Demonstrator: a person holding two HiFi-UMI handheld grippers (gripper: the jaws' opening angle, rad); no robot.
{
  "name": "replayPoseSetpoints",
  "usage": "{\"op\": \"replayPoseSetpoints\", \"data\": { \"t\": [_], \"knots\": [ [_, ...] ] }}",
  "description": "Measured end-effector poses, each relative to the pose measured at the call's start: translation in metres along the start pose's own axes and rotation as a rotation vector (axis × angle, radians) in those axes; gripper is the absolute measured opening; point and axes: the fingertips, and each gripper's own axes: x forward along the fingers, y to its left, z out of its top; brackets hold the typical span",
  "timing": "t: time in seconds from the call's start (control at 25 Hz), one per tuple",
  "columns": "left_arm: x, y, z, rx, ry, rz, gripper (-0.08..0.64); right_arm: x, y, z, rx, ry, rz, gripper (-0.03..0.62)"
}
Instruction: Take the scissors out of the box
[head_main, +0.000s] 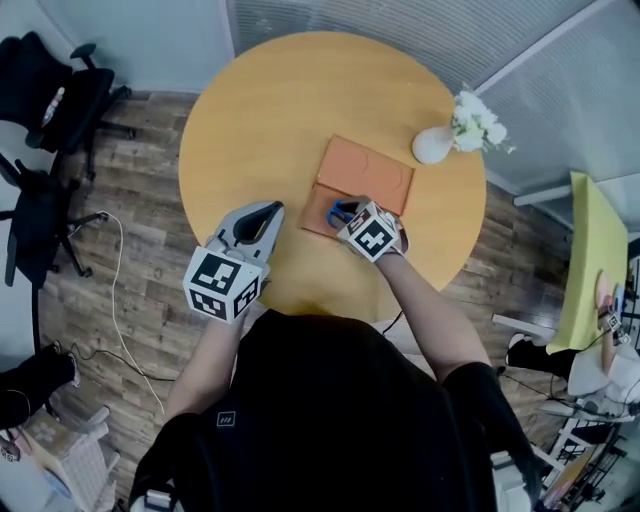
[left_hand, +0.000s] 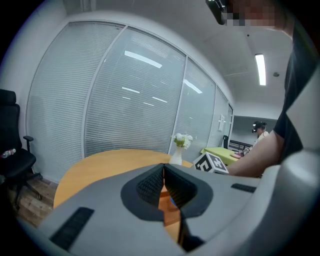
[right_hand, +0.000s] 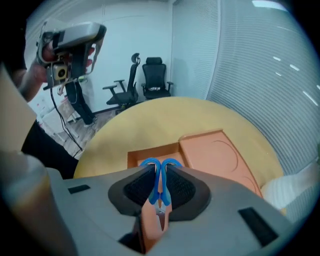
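Note:
My right gripper (head_main: 352, 213) is shut on the blue-handled scissors (head_main: 341, 211) just over the near end of the open orange box (head_main: 322, 226) on the round yellow table (head_main: 280, 100). In the right gripper view the scissors (right_hand: 159, 175) stand between the pads (right_hand: 137, 186), handle loops up, with the box tray (right_hand: 150, 152) and its lid (right_hand: 215, 155) below. My left gripper (head_main: 270, 211) hovers left of the box, jaws shut and empty. In the left gripper view its pads (left_hand: 150, 185) meet at the tip, and the right gripper's marker cube (left_hand: 211, 163) shows beyond.
A white vase (head_main: 433, 146) of white flowers (head_main: 478, 122) stands on the table right of the box lid (head_main: 366, 172). Black office chairs (head_main: 60, 90) and a cable (head_main: 120, 300) are on the wood floor at left. A green table (head_main: 585, 260) lies far right.

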Motion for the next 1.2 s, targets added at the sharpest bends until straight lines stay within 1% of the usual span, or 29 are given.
{"op": "replayPoseSetpoints", "data": {
  "t": [0.24, 0.44, 0.52, 0.64, 0.76, 0.88, 1.0, 1.08, 1.2],
  "knots": [
    [-0.003, -0.015, 0.023, 0.05, -0.02, 0.003, 0.015, -0.061, -0.017, 0.021, 0.171, -0.231, -0.035, 0.086],
    [0.002, -0.034, 0.043, 0.107, -0.031, -0.022, 0.015, -0.121, -0.033, 0.027, 0.281, -0.412, -0.06, 0.086],
    [0.004, -0.038, 0.053, 0.115, -0.035, -0.036, 0.014, -0.147, -0.037, 0.032, 0.293, -0.478, -0.071, 0.086],
    [0.004, -0.046, 0.069, 0.103, -0.055, -0.06, 0.014, -0.184, -0.035, 0.036, 0.277, -0.56, -0.076, 0.086],
    [0.011, -0.054, 0.089, 0.134, -0.081, -0.08, 0.014, -0.226, -0.041, 0.036, 0.275, -0.637, -0.094, 0.086],
    [0.013, -0.059, 0.104, 0.169, -0.096, -0.095, 0.014, -0.272, -0.048, 0.034, 0.269, -0.717, -0.162, 0.086],
    [0.011, -0.054, 0.119, 0.191, -0.123, -0.077, 0.015, -0.319, -0.054, 0.031, 0.293, -0.842, -0.233, 0.086],
    [0.006, -0.05, 0.128, 0.183, -0.147, -0.062, 0.015, -0.348, -0.055, 0.029, 0.301, -0.929, -0.266, 0.084],
    [-0.004, -0.048, 0.139, 0.152, -0.184, -0.052, 0.015, -0.383, -0.054, 0.023, 0.31, -1.009, -0.311, 0.084]
  ]
}}
